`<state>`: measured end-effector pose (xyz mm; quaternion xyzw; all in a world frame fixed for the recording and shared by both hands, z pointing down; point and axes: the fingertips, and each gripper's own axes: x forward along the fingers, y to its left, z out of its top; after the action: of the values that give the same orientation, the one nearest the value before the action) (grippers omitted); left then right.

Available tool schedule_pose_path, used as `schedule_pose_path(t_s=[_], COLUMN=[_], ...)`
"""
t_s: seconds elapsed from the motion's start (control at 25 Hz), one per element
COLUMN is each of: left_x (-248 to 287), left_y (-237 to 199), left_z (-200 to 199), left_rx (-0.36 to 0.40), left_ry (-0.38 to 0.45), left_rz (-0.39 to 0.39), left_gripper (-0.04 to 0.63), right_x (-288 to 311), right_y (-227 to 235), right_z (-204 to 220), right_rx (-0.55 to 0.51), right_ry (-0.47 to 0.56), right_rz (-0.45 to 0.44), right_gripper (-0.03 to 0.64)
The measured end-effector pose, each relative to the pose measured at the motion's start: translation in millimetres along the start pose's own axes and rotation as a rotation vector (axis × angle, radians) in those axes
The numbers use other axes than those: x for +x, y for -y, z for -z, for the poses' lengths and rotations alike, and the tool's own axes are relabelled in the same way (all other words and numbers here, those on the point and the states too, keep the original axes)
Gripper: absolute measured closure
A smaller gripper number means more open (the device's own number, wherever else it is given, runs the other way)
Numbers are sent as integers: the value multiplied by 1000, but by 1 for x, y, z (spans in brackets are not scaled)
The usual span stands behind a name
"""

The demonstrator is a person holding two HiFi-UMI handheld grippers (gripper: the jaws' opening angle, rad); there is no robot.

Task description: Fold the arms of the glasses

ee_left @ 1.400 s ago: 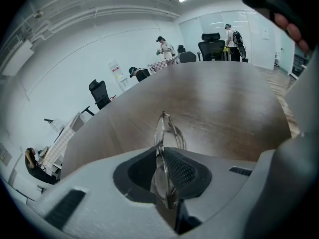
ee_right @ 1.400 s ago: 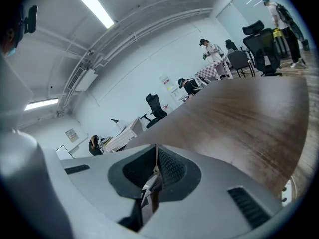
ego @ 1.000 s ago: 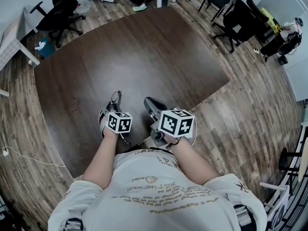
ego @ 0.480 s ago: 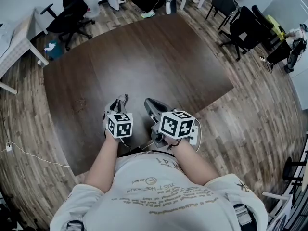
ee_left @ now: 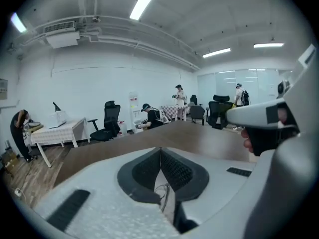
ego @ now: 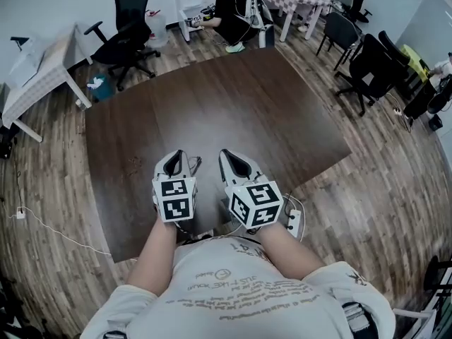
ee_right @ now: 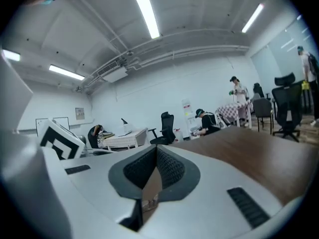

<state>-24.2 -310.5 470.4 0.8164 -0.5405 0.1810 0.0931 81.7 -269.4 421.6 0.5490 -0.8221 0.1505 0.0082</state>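
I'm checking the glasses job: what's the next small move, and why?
Probably open the left gripper and lower it to the glasses: its jaws have just closed on nothing, the right gripper is shut too, and the glasses seem to lie on the table.

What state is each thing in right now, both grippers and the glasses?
White left gripper: shut, jaws have just been closing and now meet; glasses wire shows just below them.
White right gripper: shut, nothing between its jaws.
Thin wire-framed glasses: under the left gripper; held or lying, folded or open, cannot tell.
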Motion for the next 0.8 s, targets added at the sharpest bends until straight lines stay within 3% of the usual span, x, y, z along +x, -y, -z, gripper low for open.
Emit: schedule_pose_path(t_s=[0.12, 0.36, 0.8], left_x=[-26, -72, -95], left_y=[10, 13, -7], left_z=[-24, -58, -28], left_rx=[-15, -38, -94], left_ry=[63, 167, 124], left_rz=[6, -2, -67], left_gripper=[578, 578, 578], right_x=[-8, -2, 0], right_y=[-7, -27, -52], right_z=[-14, -14, 4], right_rx=[-63, -45, -13], right_ry=[46, 46, 2], right_rz=[-2, -69, -129], right_gripper=[603, 604, 604])
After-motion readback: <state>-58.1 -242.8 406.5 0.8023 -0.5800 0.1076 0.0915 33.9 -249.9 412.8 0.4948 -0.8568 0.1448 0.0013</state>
